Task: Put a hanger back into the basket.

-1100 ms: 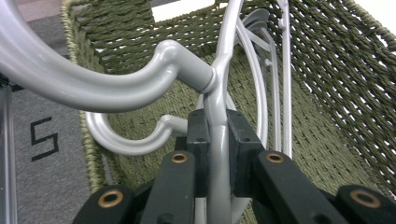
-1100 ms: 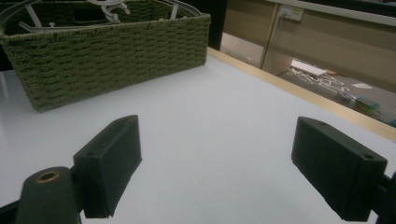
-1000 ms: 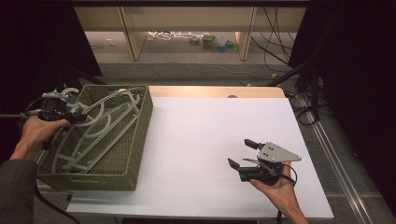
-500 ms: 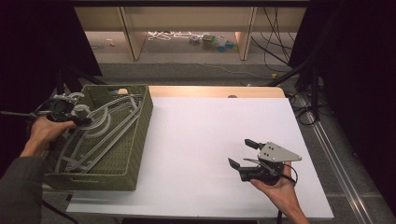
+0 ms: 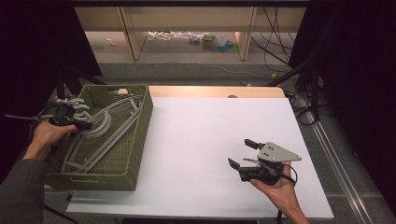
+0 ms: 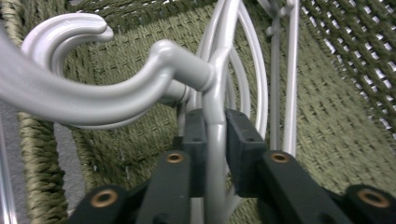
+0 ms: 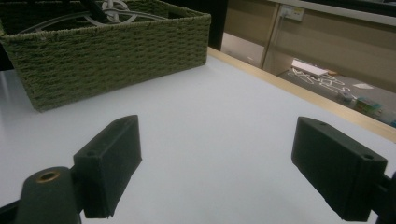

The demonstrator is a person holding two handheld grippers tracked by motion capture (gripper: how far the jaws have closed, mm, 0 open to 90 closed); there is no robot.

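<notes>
In the left gripper view, the left gripper (image 6: 215, 135) has its two black jaws pressed against either side of a grey plastic clothes hanger (image 6: 212, 93), clamped on the thin bar just below the hanger's neck. The curved hook (image 6: 70, 100) sweeps off to the left above the jaws. More grey hangers (image 6: 285, 70) lie behind it on the woven floor of the green wicker basket (image 6: 336, 116).

From the high view, the person's left hand (image 5: 46, 135) holds this gripper at the basket's left rim, with the hangers stacked inside and lying slantwise along the basket (image 5: 140, 135). The basket sits on the left part of the white table (image 5: 210, 130).

The right gripper (image 5: 245, 153) rests in the person's right hand (image 5: 280, 191) near the table's front right, well apart from the basket. Its jaws stand wide apart with nothing between them, pointing left across bare tabletop; in the right gripper view the basket's woven wall shows farther off.
</notes>
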